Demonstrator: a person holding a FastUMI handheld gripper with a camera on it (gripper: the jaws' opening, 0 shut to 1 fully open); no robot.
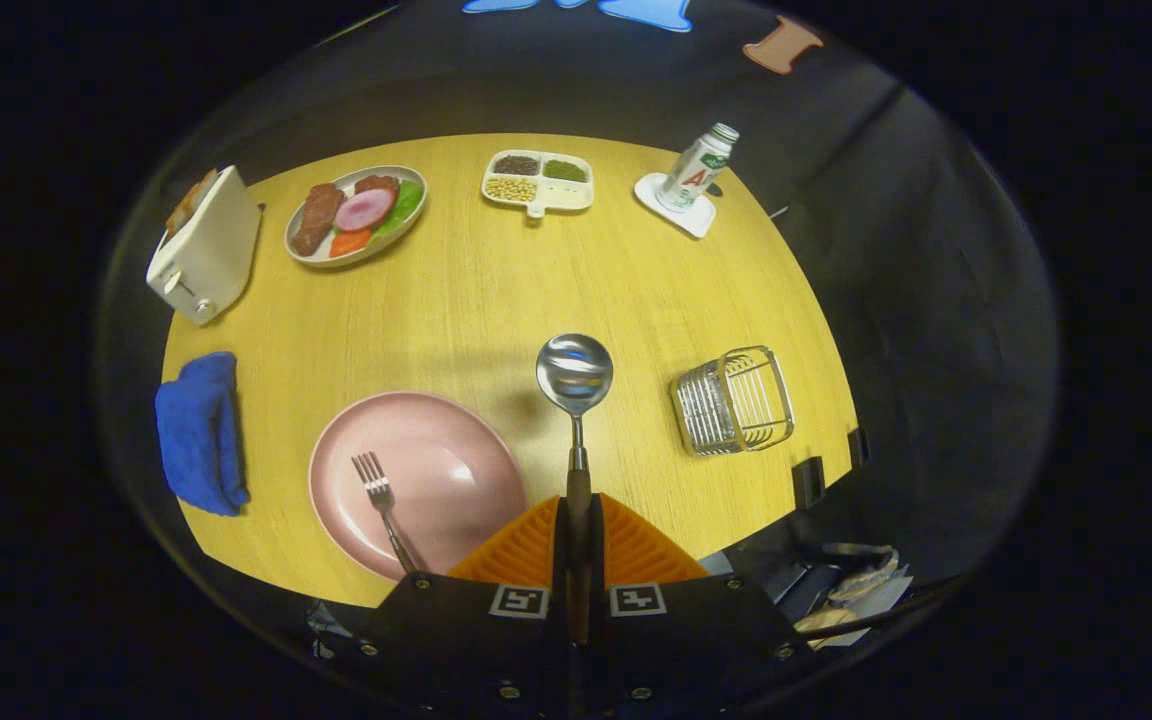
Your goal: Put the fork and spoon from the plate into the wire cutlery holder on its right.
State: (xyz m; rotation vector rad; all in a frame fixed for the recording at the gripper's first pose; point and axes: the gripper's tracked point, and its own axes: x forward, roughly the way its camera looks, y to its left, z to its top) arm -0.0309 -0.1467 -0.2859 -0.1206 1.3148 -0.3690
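Steel spoon (576, 385) clamped between the fingers (536, 545), lifted off; fork (381, 500) remains on pink plate (466, 440); wire cutlery holder (734, 400) empty.

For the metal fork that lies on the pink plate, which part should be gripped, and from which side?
Judging by its pose, grip the metal fork at its handle, coming from above on the near side: the handle reaches the near rim of the pink plate, while the tines lie flat inside. The hand-held gripper is now shut on the metal spoon.
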